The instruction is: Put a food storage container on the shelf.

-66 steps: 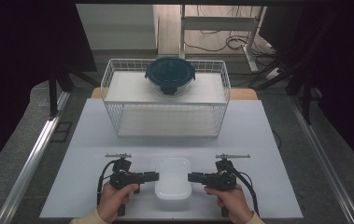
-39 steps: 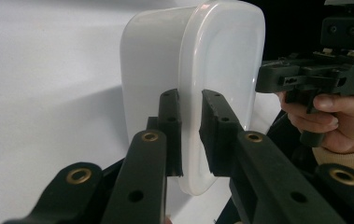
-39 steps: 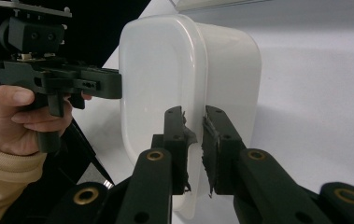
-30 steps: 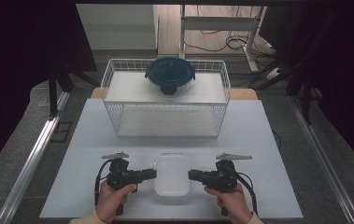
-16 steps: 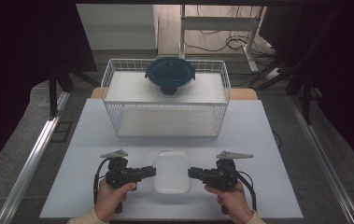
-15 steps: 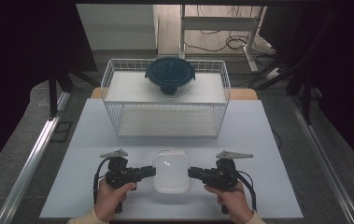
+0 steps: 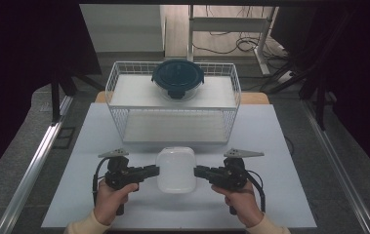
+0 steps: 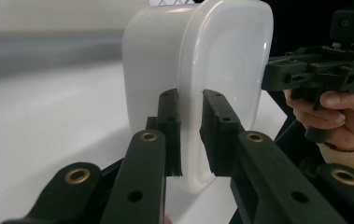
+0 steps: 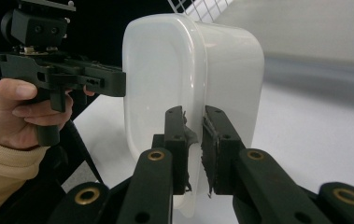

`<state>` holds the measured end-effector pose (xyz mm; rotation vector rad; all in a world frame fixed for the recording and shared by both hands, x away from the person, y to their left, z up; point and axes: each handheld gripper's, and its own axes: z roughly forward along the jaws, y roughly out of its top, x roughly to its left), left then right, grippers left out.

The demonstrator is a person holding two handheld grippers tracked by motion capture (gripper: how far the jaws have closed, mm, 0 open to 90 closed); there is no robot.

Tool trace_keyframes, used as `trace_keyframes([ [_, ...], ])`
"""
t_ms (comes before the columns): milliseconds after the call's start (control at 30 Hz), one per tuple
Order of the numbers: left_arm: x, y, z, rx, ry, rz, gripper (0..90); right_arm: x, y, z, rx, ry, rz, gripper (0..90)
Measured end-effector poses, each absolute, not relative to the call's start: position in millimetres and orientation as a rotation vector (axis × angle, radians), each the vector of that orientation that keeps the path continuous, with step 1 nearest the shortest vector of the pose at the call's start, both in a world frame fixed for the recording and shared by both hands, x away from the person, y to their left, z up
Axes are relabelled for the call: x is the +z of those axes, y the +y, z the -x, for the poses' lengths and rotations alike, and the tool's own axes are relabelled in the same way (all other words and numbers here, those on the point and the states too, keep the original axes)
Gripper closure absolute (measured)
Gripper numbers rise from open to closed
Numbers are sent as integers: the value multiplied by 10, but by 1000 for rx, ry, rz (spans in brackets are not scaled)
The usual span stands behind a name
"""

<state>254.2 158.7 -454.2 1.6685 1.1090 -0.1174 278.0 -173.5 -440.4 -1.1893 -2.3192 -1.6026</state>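
Partly hidden container rim (image 8: 191, 140) (behind fingers (image 8: 169, 126))

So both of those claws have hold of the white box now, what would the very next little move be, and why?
Probably lift it a little higher and carry it toward the wire basket. The left gripper and right gripper each pinch the rim of the white box from opposite sides, and the basket's near wall rises between box and bare basket floor.

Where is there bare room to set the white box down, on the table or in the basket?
Bare table lies left and right of the grippers, and in a strip between the box and the basket. The basket's lower level looks bare; its upper shelf is free either side of the lidded bowl. The front middle is crowded by both hands.
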Motion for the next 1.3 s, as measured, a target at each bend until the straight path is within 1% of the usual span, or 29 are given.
trace_keyframes([
  [300, -4221, 1564, -2610, -33, 1063, -1672, 784, -4114, -1741, -2848, -1677, -2360, 1158, 801],
  [367, -4136, 1573, -2631, -19, 1048, -1669, 784, -3988, -1733, -2871, -1709, -2371, 1140, 801],
  [433, -4062, 1578, -2650, -5, 1034, -1667, 784, -3958, -1730, -2877, -1714, -2375, 1136, 801],
  [567, -3897, 1592, -2719, 25, 1011, -1668, 784, -3788, -1717, -2926, -1751, -2393, 1118, 801],
  [933, -3677, 1619, -2873, 45, 996, -1662, 783, -3548, -1682, -3071, -1788, -2402, 1103, 801],
  [1300, -3412, 1664, -3099, 62, 990, -1652, 782, -3267, -1625, -3304, -1801, -2430, 1086, 800],
])
